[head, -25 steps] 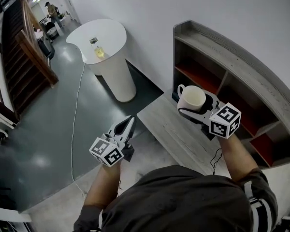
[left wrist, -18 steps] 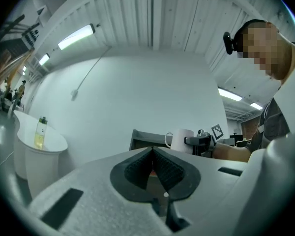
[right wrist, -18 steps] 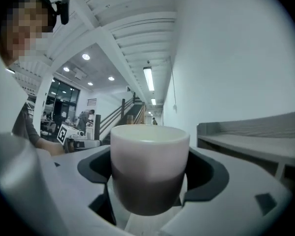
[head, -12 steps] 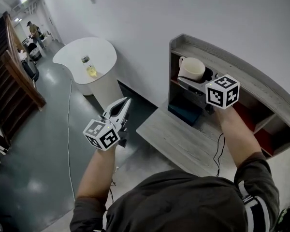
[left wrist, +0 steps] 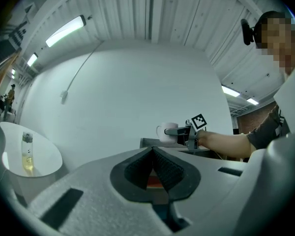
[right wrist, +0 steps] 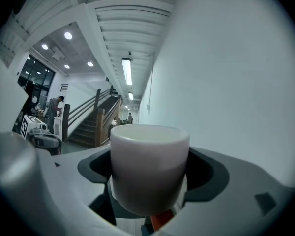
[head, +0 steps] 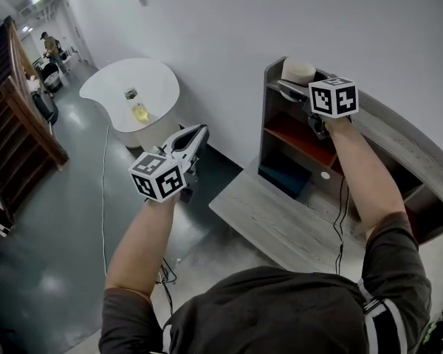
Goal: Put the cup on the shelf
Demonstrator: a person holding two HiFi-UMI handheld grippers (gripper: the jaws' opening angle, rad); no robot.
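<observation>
Head view: right arm (head: 358, 172) outstretched, tool (head: 289, 87) round cup (head: 297, 70) at shelf (head: 387, 127) top

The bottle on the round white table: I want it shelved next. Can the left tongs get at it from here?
Probably not without a step: the left tongs hang free and shut, but the bottle stands across the floor.

The grey shelf (head: 422, 152) is standing against the white wall; a bottle (head: 138, 109) is sitting on the round white surface (head: 107, 88) nearby.
</observation>
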